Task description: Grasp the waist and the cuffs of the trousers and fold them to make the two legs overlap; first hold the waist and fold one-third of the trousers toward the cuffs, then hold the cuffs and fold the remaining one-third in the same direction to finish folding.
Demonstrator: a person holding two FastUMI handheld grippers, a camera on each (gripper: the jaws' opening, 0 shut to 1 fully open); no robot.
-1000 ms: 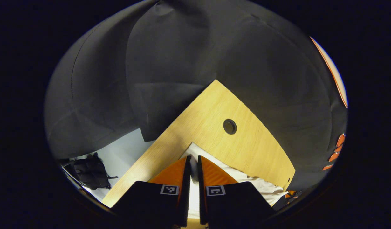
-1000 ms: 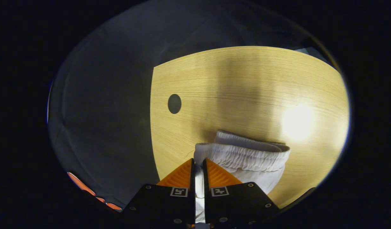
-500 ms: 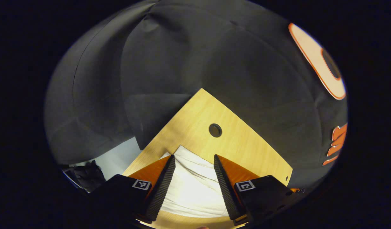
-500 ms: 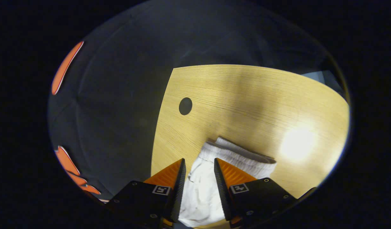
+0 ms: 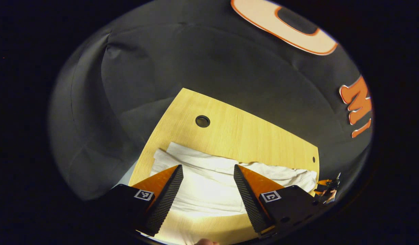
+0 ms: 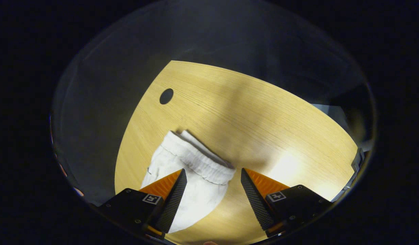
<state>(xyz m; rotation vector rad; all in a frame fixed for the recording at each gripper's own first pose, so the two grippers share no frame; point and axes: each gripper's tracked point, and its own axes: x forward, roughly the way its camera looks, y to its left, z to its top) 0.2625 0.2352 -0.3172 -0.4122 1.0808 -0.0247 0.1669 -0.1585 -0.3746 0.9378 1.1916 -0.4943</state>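
White trousers [image 5: 209,183] lie flat on the wooden table [image 5: 243,136], legs stacked one on the other, stretching to the right in the left gripper view. My left gripper [image 5: 208,168] hovers open above the cuff end, nothing between its fingers. In the right gripper view the trousers' elastic waist [image 6: 199,160] rests on the table [image 6: 257,115]. My right gripper [image 6: 213,172] is open above the waistband, holding nothing.
A round cable hole [image 5: 202,121] sits in the table beyond the trousers, also seen as a dark hole [image 6: 166,96] in the right gripper view. The other gripper [image 5: 327,187] shows at the far right table edge. Black cloth walls close in behind the table.
Both grippers were shut on the trousers a second ago, then let go and opened. Both have since lifted and drawn back, leaving the cloth lying on the table.
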